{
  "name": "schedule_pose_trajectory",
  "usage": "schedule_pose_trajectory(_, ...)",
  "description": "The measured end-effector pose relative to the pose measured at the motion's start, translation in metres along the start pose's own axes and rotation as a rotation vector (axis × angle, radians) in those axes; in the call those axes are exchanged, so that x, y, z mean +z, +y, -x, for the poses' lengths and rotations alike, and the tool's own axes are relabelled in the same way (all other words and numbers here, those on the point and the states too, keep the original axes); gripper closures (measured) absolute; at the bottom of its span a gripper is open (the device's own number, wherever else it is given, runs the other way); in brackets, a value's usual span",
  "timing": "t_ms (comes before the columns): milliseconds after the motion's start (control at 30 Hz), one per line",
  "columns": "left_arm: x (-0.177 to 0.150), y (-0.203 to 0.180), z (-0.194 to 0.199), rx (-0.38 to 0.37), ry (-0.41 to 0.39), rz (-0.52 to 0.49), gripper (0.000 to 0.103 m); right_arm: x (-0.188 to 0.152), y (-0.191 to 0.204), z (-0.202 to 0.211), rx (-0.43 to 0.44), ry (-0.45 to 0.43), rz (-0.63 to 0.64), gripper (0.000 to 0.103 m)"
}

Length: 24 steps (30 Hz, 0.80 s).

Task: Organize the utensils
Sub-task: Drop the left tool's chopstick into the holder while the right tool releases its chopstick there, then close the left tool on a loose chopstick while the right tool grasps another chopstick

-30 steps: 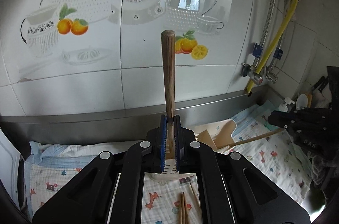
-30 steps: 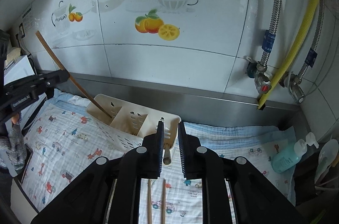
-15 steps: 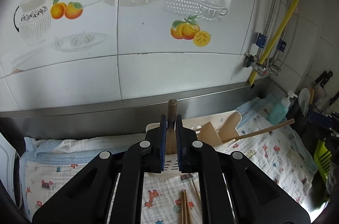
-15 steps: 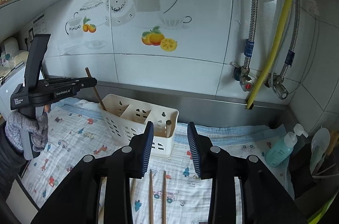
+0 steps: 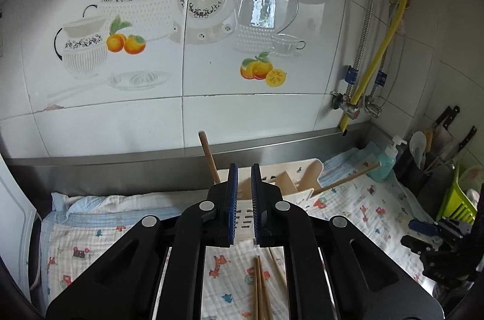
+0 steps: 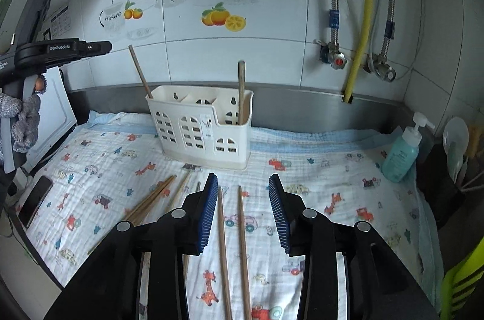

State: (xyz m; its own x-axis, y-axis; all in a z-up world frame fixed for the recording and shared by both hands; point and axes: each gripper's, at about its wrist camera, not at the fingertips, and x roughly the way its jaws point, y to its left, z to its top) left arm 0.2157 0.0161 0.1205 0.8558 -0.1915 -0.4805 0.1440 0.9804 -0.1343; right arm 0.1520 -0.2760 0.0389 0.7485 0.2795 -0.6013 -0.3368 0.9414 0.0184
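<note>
A white slotted caddy point(image 6: 199, 132) stands on the printed cloth by the wall. One wooden handle point(image 6: 140, 71) leans in its left compartment, another point(image 6: 241, 90) stands in its right one. My left gripper point(image 5: 243, 168) hangs just short of the caddy point(image 5: 308, 171), jaws together but for a slit, nothing between them. The leaning handle point(image 5: 208, 156) is free beside its left finger. My right gripper point(image 6: 243, 179) is open low over two chopsticks point(image 6: 222, 229) lying on the cloth; its pads do not touch them. Several more chopsticks point(image 6: 154, 196) lie to the left.
A teal soap bottle point(image 6: 400, 153) stands at the right, with knives and a green rack beyond it. A phone point(image 6: 34, 205) lies at the cloth's left edge. A gloved hand point(image 6: 27, 120) holds the left gripper point(image 6: 90, 46). Pipes run down the tiled wall.
The wooden handle slid down into the caddy and left my left gripper, which then drew back. My right gripper spread its jaws and sank toward the two chopsticks.
</note>
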Motion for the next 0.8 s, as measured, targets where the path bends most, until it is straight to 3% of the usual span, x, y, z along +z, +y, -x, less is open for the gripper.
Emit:
schedule_pose_trajectory(300, -0.067, 0.003, 0.027, -0.031, 0.058, 0.026, 0.092, -0.074, -0.006, -0.009, -0.011, 0.101, -0.066, 0.068)
schedule_pose_trajectory(333, -0.075, 0.004, 0.028, -0.030, 0.069, 0.033, 0.084, -0.081, -0.006, -0.011, -0.013, 0.112, -0.071, 0.069)
schedule_pose_trajectory(367, -0.084, 0.004, 0.030, -0.027, 0.073, 0.037, 0.060, -0.088, -0.006, -0.013, -0.014, 0.125, -0.072, 0.069)
schedule_pose_trajectory(400, -0.092, 0.004, 0.032, -0.018, 0.068, 0.039, 0.051, -0.094, -0.006, -0.014, -0.019, 0.131, -0.073, 0.069)
schedule_pose_trajectory(800, -0.167, 0.013, 0.040, 0.020, 0.157, 0.063, 0.052, -0.131, -0.007, -0.035, -0.030, 0.199, -0.087, 0.074)
